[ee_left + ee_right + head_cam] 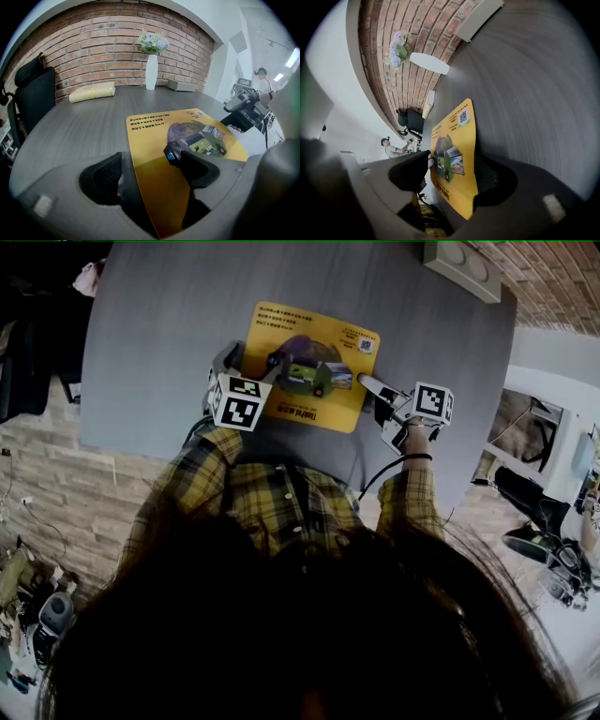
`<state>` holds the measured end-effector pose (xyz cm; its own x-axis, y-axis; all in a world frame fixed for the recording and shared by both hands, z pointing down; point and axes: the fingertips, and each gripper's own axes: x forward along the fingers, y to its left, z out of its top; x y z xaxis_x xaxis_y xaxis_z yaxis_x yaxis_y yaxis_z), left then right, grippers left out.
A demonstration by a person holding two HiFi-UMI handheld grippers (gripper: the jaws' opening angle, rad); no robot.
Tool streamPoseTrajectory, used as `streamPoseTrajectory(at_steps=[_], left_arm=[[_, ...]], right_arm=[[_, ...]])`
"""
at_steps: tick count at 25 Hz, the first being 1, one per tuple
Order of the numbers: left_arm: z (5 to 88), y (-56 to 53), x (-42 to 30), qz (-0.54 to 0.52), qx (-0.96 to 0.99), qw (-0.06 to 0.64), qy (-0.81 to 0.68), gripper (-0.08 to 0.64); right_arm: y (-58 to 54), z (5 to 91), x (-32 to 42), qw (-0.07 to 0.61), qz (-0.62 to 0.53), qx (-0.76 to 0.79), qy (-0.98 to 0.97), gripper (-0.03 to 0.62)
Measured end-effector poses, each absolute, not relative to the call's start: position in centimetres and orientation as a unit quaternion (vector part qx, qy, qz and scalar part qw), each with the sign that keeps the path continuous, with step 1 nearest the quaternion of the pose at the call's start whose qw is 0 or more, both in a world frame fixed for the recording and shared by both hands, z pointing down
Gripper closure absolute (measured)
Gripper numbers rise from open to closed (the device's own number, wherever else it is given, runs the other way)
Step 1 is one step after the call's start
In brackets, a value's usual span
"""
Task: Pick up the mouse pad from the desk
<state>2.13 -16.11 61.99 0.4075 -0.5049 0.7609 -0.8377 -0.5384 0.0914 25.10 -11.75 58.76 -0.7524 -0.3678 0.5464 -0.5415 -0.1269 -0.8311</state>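
1. Since the mouse pad (314, 348) is a thin sheet lying on the bench (159, 352), it offers nothing to grab from above. That is probably why each claw comes at one of its side edges.
2. At one side, the left claw (140, 160) has its jaws well apart and pinches nothing. The pad's edge runs in between them, with one jaw tip at the printed face and the other outside the edge.
3. Opposite it, the right claw (457, 163) is also wide open with no grip. It straddles the other edge, its ribbed jaw behind the pad and the other jaw clear of the face.
4. I judge both are set to close together, which would keep a floppy sheet from sagging or sliding.
5. Whether either edge is already off the bench I cannot tell.
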Motion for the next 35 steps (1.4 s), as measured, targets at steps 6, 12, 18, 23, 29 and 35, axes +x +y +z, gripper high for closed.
streamPoseTrajectory(at_steps=[6,12,18,23,29,35], left_arm=[[61.6,-16.1,2.0,0.351,0.804,0.237,-0.417,0.160],[61.7,-16.1,2.1,0.351,0.804,0.237,-0.417,0.160],[61.9,-16.0,2.2,0.350,0.805,0.239,-0.416,0.160],[62.0,-16.1,2.2,0.347,0.806,0.238,-0.416,0.160],[61.8,-16.0,2.1,0.350,0.804,0.240,-0.417,0.160],[61.8,-16.1,2.2,0.345,0.808,0.235,-0.417,0.160]], right_arm=[[-12.7,58.2,24.2,0.029,0.657,0.298,-0.692,0.308],[-12.6,57.5,22.8,0.002,0.672,0.227,-0.705,0.309],[-12.5,57.1,20.3,0.016,0.674,0.167,-0.719,0.310],[-12.9,57.0,18.3,0.011,0.687,0.140,-0.713,0.313],[-13.3,57.2,17.3,0.016,0.685,0.145,-0.714,0.361],[-13.4,58.2,17.7,0.033,0.676,0.166,-0.717,0.468]])
